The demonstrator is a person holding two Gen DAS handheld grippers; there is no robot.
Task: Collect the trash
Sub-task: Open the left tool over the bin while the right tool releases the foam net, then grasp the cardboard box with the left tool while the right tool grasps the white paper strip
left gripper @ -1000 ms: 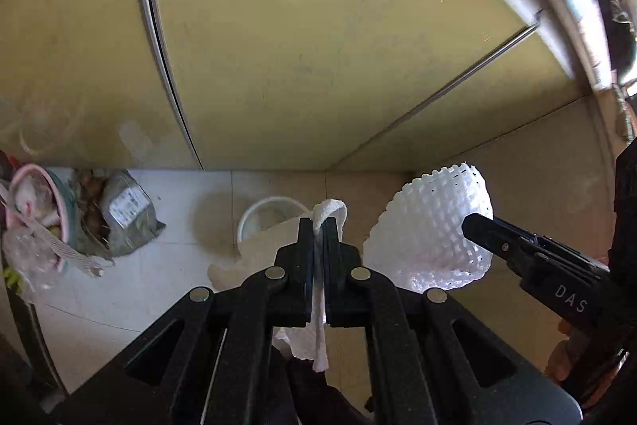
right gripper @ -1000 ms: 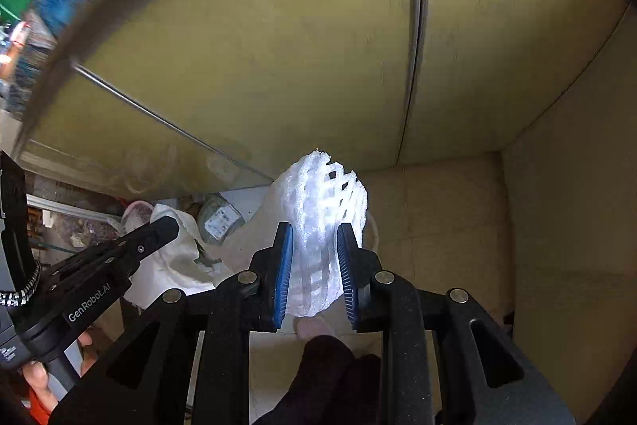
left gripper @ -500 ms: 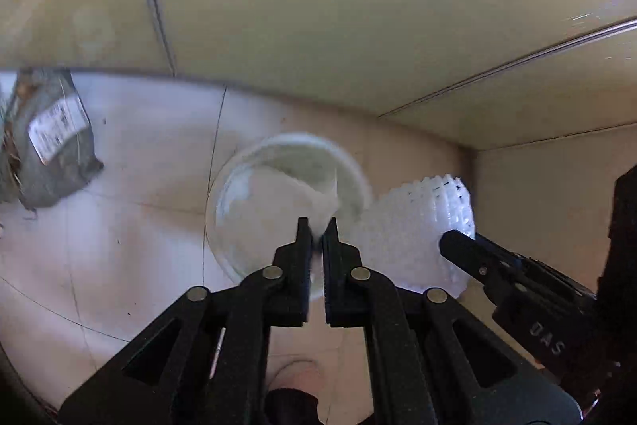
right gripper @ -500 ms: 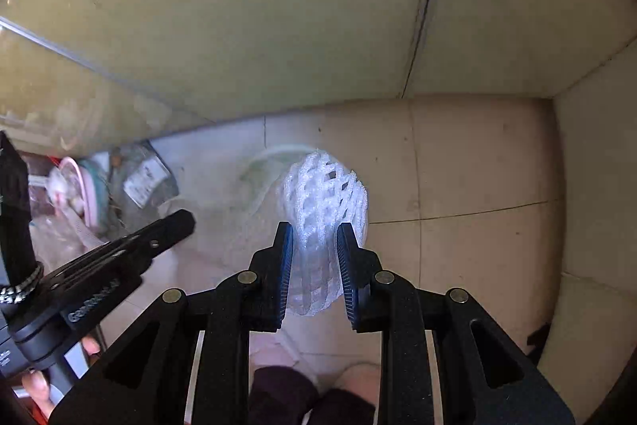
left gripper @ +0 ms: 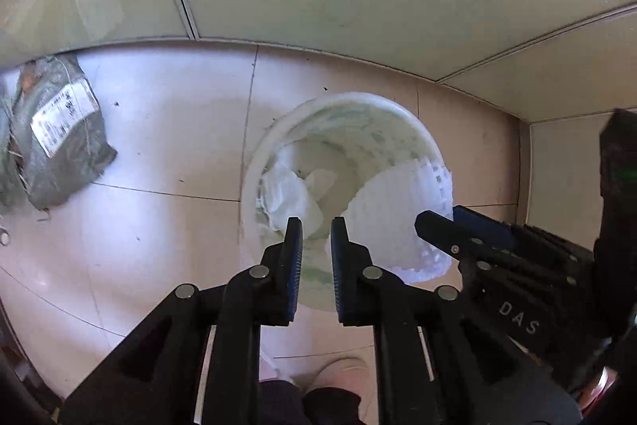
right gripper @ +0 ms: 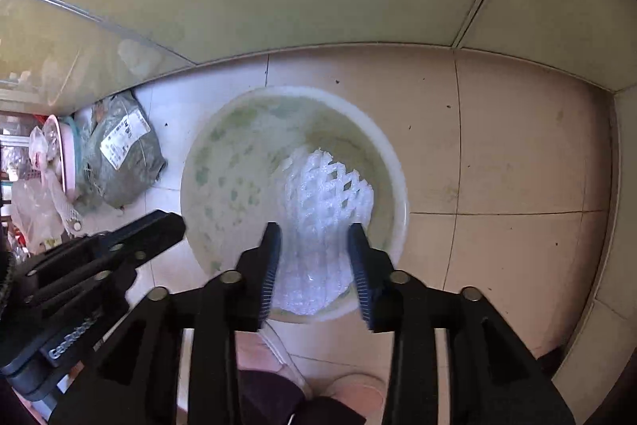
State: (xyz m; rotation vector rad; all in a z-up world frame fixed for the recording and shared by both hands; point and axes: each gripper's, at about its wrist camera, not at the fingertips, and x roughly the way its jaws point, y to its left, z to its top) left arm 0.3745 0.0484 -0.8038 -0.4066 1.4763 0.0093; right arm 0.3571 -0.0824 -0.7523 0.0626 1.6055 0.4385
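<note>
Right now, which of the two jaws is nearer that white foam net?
Right. The right gripper has its jaws either side of the foam net over the bucket; the left gripper hangs beside it.

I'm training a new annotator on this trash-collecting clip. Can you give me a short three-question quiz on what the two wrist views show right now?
1. True or false: the left hand-held gripper is clamped on the tissue.
2. What lies between the right hand-held gripper fingers: A) white foam net, B) grey parcel, C) nothing?
3. Fill in: both pieces of trash are over or in the white ____.

Key
1. False: the jaws have just opened and the tissue lies in the bucket.
2. A
3. Bucket
</note>
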